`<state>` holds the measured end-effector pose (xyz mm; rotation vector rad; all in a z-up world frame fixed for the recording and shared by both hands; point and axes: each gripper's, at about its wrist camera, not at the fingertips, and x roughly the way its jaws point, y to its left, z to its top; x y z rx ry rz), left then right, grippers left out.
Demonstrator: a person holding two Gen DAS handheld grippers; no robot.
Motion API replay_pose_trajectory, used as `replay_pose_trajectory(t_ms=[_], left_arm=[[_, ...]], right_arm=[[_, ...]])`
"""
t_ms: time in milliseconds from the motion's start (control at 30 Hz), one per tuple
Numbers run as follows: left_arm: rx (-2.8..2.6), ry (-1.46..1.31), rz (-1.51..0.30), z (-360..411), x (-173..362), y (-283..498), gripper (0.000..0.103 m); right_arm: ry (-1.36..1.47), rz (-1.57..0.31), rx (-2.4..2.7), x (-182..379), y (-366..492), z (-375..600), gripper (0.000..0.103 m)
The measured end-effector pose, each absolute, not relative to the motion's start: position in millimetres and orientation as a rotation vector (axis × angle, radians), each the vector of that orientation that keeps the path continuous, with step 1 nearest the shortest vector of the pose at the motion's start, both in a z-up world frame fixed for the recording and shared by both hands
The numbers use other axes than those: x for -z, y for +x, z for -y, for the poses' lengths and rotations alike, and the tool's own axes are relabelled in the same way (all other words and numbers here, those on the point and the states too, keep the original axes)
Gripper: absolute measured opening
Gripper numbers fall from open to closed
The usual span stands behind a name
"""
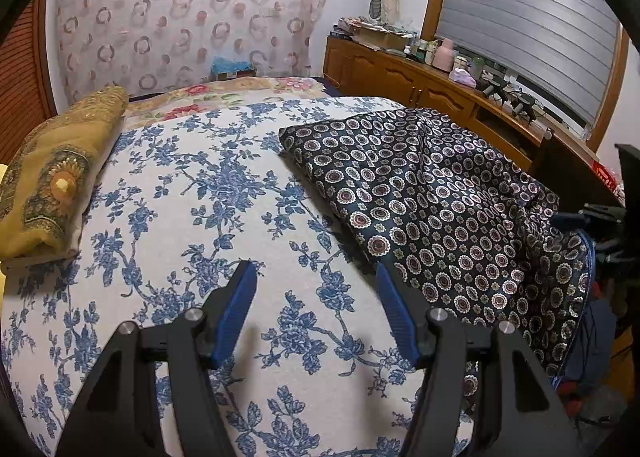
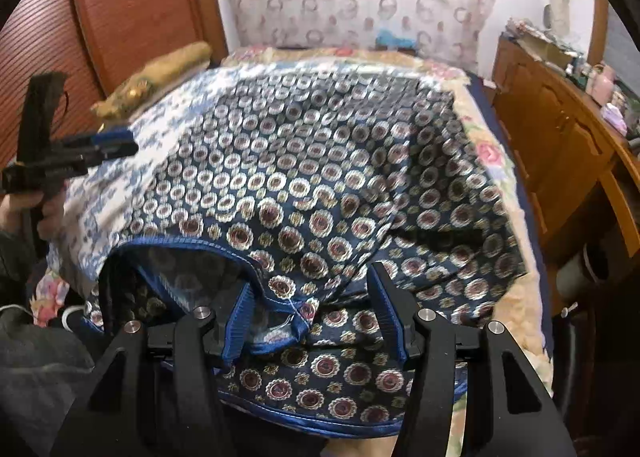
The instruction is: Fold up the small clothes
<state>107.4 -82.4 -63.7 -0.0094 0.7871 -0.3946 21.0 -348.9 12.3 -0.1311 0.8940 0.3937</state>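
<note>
Both grippers (left gripper (image 1: 316, 271), right gripper (image 2: 308, 277)) gape over the navy garment (image 2: 320, 185).

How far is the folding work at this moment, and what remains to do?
Possibly done: a yellow cloth lies folded at the bed's far left. In hand: the dark patterned garment is spread on the floral sheet, partly laid over, its blue-trimmed edge bunched. The right gripper hovers over that edge with jaws open, holding nothing. The left gripper is open over bare sheet. Left: grasp the edge and finish folding.

Garment (image 2: 320, 185) – glossy satin-like cloth; bedsheet (image 1: 208, 185) – matt woven; cabinet (image 1: 400, 81) – varnished wood.
</note>
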Motion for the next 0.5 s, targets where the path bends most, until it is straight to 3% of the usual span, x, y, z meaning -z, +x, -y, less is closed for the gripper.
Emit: replay_pose_trajectory(t_ms=[400,500], left_arm=[[0.426,0.015,-0.808,100,70,104,0.062],[0.436,0.027,-0.818,106,73,103,0.062]], right_arm=[[-0.101,-0.861,-0.321,-8,39,363,0.053],[-0.118,-0.898,-0.344,4,40,362,0.041]])
